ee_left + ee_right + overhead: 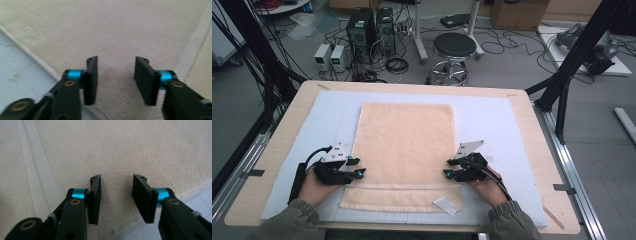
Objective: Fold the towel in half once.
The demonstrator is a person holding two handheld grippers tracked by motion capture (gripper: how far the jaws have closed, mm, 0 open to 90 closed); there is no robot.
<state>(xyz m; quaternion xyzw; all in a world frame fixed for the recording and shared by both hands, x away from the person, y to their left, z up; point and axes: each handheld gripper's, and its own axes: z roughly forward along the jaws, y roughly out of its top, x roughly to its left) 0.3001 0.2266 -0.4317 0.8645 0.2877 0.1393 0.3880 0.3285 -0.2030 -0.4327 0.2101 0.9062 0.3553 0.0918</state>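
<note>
- Since my two grippers sit nearest me, I start there: the left gripper (357,167) is at the towel's left edge and the right gripper (451,168) at its right edge, each pointing inward across the cloth.
- In the left gripper view the left gripper's jaws stand apart over the towel (112,30), with cloth under the gap and nothing pinched that I can see; the right gripper view shows the same for the right gripper, jaws parted above the pile.
- One towel (404,150), peach-coloured, lies flat and lengthwise on the pale mat (497,120) in the middle of the table (537,150).
- I judge it soft, limp and light: it will drape and sag between two grips, not hold any shape, and its terry pile should not slip in the pads.
- I would take it at the two side hems, one gripper each, level with one another, pinching edge and not flat middle.
- One woven band (37,162) crosses it near my end, and one small white tag (445,205) lies at the near right corner.
- Counted: two grippers, one towel, one mat, one table.
- Beyond the table stands one round stool (454,47).
</note>
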